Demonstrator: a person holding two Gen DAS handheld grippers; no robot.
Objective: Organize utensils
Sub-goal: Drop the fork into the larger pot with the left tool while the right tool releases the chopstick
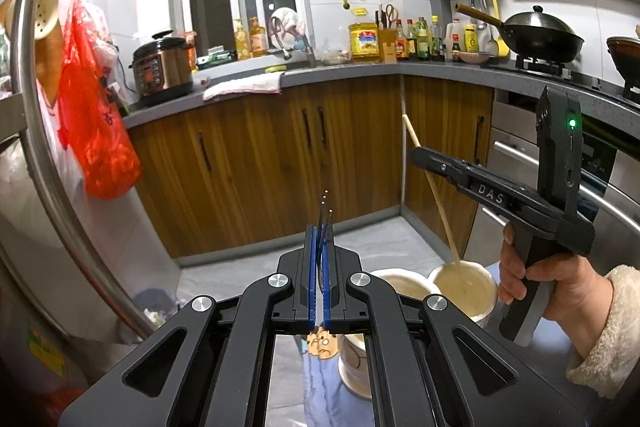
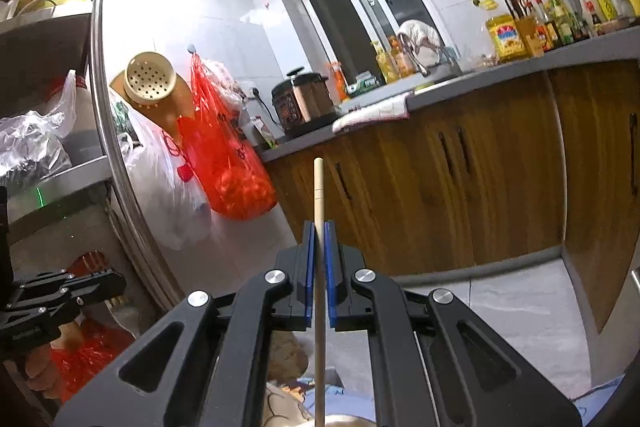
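The sorting step is under way: the right gripper (image 2: 319, 259) has its jaws clamped on a wooden chopstick (image 1: 434, 195) whose lower end sits in the right-hand cup (image 1: 466, 289), while the left gripper (image 1: 320, 259) has its jaws clamped on dark metal chopsticks (image 1: 325, 215). Next, I judge, each bundle needs lowering into its own cup before release.

Matt black plastic arms on the left gripper (image 1: 319, 227), with glossy blue pads and bright polished metal pivot pins; thin dark metal chopsticks (image 1: 323, 211) between them. Pale, smooth bare wood for the chopstick (image 2: 318, 211) in the right gripper (image 2: 319, 239); smooth glazed cream ceramic for the cup (image 1: 466, 287) below. Grained, semi-gloss wooden cabinet doors (image 1: 248, 163), speckled matt grey countertop (image 1: 344, 73), crinkly glossy red plastic bag (image 1: 94, 115)
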